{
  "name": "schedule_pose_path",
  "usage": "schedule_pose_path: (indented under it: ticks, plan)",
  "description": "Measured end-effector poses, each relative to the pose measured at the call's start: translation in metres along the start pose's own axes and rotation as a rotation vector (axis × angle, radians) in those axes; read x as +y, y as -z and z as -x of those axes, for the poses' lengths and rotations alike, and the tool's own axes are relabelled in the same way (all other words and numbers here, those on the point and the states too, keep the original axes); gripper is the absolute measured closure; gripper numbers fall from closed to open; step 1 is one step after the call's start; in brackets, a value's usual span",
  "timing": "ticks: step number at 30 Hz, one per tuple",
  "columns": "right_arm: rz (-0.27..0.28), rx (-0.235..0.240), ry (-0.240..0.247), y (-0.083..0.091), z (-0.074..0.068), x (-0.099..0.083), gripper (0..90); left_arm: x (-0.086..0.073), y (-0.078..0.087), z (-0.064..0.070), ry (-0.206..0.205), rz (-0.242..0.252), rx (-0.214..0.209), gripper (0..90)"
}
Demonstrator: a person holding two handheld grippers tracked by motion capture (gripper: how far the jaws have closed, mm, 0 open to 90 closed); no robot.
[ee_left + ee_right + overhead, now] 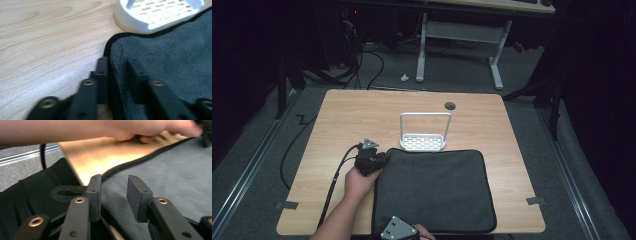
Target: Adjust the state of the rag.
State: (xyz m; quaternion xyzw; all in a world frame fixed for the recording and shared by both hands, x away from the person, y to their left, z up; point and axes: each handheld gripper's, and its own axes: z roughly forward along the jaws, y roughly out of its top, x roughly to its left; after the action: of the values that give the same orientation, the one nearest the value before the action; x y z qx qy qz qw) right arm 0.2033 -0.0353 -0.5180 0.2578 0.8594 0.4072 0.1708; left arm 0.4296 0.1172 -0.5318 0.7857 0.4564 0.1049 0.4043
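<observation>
A dark grey fleece cloth point(432, 190) lies flat on the near half of the wooden table point(352, 115). My left gripper point(384, 156) sits at the cloth's far-left corner. In the left gripper view the left gripper point(117, 63) is open, its jaws straddling the cloth's point(170, 55) black-bound edge. My right gripper point(404, 231) is at the near-left corner by the table's front edge. In its own view the right gripper point(113, 182) is open, with the cloth's point(175, 177) edge between the jaws. A white slotted rack point(423, 141) with a hoop handle stands just behind the cloth.
The rack's base point(160, 15) touches the cloth's far edge. A round cable hole point(450, 105) sits near the table's back edge. Grey tape marks point(286, 204) point(535, 201) lie by the front corners. The person's left hand point(125, 130) reaches across the right gripper view. Bare wood point(45, 37) lies left of the cloth.
</observation>
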Motion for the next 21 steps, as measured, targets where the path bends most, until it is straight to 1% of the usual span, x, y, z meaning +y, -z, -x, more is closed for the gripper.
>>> schedule_pose_path:
  ticks: [1, 3, 4, 5, 6, 8, 10, 12, 14, 16, 18, 21]
  plan:
    - [-0.007, 0.005, -0.001, -0.002, -0.002, 0.0, 62.6, 0.0, 0.0, 0.0, 0.001, 0.0, -0.012, 77.1]
    - [-0.01, 0.026, -0.009, -0.008, -0.006, -0.001, 58.6, -0.001, 0.0, -0.001, 0.003, 0.001, -0.014, 80.3]
    - [-0.01, 0.026, -0.009, -0.008, -0.006, -0.001, 58.6, -0.001, 0.0, 0.0, -0.002, 0.0, -0.015, 80.3]
    - [-0.019, 0.027, -0.009, -0.013, -0.009, -0.003, 53.0, -0.002, 0.0, 0.001, -0.009, 0.003, -0.008, 82.6]
    - [-0.024, 0.025, -0.012, -0.014, -0.01, -0.003, 51.0, -0.002, 0.0, 0.001, -0.009, 0.008, -0.009, 82.8]
    - [-0.054, 0.021, -0.024, -0.019, -0.01, -0.007, 48.5, -0.004, 0.0, 0.0, -0.008, 0.017, -0.014, 83.2]
    - [-0.045, 0.008, -0.019, -0.02, -0.011, -0.009, 50.3, -0.004, 0.001, -0.001, 0.004, 0.02, -0.018, 83.3]
    - [-0.044, -0.004, -0.002, -0.02, -0.011, -0.01, 57.8, -0.005, 0.001, -0.001, 0.002, 0.023, -0.015, 83.3]
    - [-0.038, 0.01, -0.011, -0.018, -0.009, -0.011, 61.5, -0.005, 0.001, -0.001, 0.004, 0.024, -0.017, 83.3]
    - [-0.036, 0.023, -0.012, -0.018, -0.009, -0.011, 67.6, -0.005, 0.001, -0.002, 0.011, 0.026, -0.02, 83.3]
    - [-0.034, 0.023, -0.006, -0.017, -0.01, -0.011, 69.7, -0.005, 0.001, -0.002, 0.015, 0.027, -0.021, 83.3]
    - [-0.029, 0.043, -0.015, -0.017, -0.009, -0.011, 74.8, -0.005, 0.001, -0.003, 0.022, 0.025, -0.027, 83.3]
